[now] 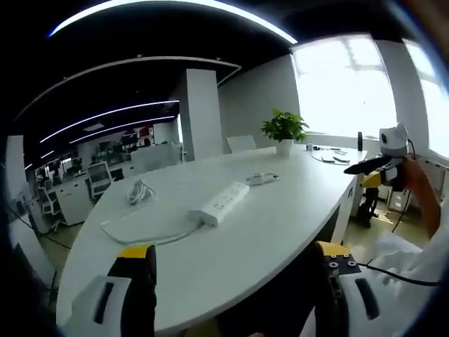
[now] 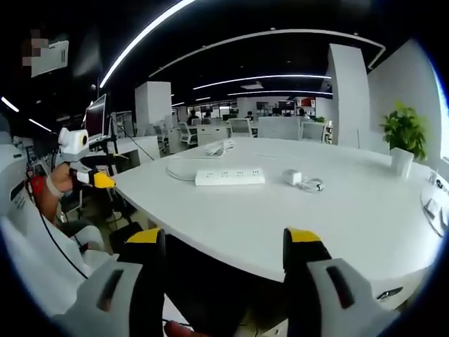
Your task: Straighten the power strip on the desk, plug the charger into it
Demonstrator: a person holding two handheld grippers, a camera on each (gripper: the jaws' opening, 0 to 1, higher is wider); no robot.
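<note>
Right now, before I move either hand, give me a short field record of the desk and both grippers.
power strip: lying on the white desk, untouched
its cable: curls off one end
charger: beside the strip, apart, unplugged
potted plant: far end of the desk
left gripper: open, off the desk
right gripper: open, off the desk

I see a wide white surface [image 1: 280,232] with a potted plant [image 1: 284,130] standing near its far edge, close to the bright window [image 1: 344,84]. A bundle of white cable [image 1: 140,191] lies toward the surface's other end, well apart from the plant. In the right gripper view I see the plant [image 2: 403,137] at the right, a white pillar [image 2: 347,95] behind it, and rows of office chairs [image 2: 242,126] under long ceiling lights [image 2: 266,77]. A monitor [image 2: 95,116] stands at the left.
</note>
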